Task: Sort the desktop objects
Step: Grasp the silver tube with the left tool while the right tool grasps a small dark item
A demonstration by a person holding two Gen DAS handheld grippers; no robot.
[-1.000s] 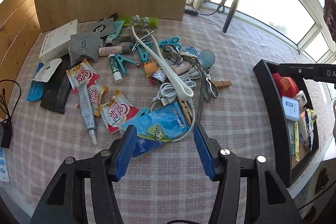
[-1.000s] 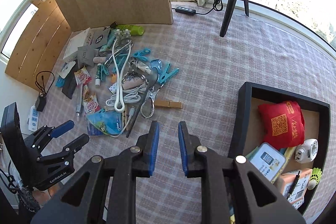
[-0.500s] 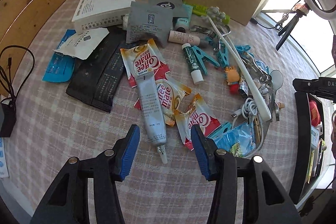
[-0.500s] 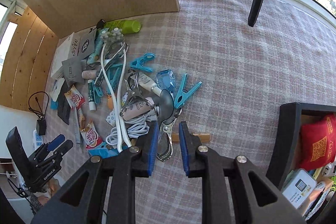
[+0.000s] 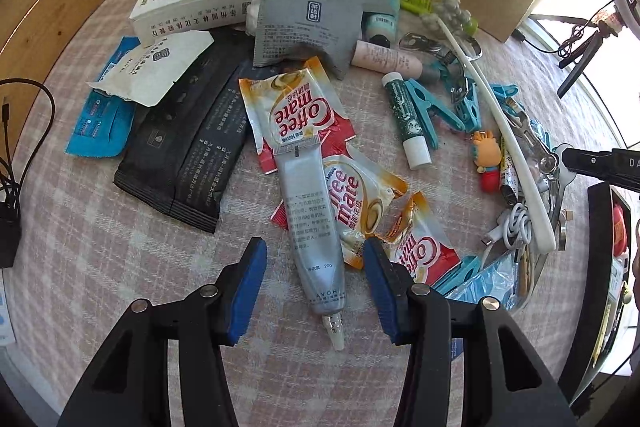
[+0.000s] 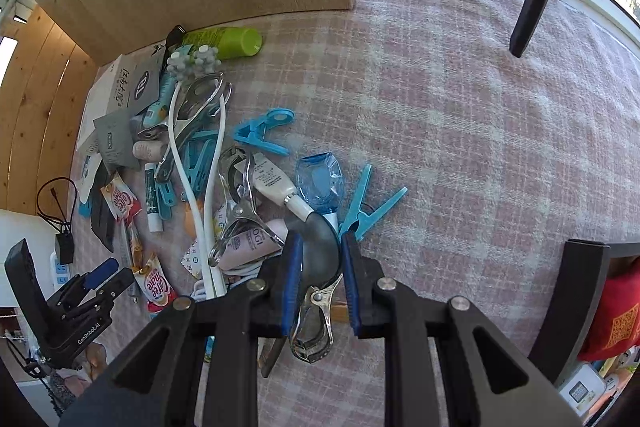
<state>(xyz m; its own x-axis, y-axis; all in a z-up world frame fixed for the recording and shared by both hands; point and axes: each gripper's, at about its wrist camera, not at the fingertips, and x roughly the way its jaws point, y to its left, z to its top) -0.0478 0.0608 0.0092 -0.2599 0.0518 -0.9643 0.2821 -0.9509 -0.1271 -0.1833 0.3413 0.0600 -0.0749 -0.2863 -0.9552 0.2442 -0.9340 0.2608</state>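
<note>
**Step in hand.** Judged as the approach-and-grasp stage of sorting, with most of the clutter not yet cleared from the far left part of the table [image 5: 120, 267]. Black tray [image 6: 580, 291] at the right edge, already holding several items and probably the drop-off point.

**Left claw** [image 5: 314, 251]
- About half open and closing.
- Placed astride the silver tube [image 5: 308, 211], one blue pad on each side of its lower body. Clear gaps visible on both sides; no pressure yet.
- Tube location: at the near side of the pile, lying across the coffee creamer sachets [image 5: 296, 115], nozzle pointing toward the near edge of the table.

**Right claw** [image 6: 320, 243]
- Set to a narrow gap, pointing steeply down.
- Placed astride the dark spoon bowl [image 6: 320, 251], with a metal clip [image 6: 316, 323] just below it. Pad edges appear to meet the bowl; actual pressure cannot be told.

**Next move, as judged.**
1. Finish closing the left claw on the tube body only, clear of the sachet beneath its right pad.
2. Lift straight up to avoid dragging the sachets.
3. Confirm the right claw's hold on one item before raising, given the tangle of clip, white cable and tubes around it.
4. Carry toward the tray at the right edge.
</note>
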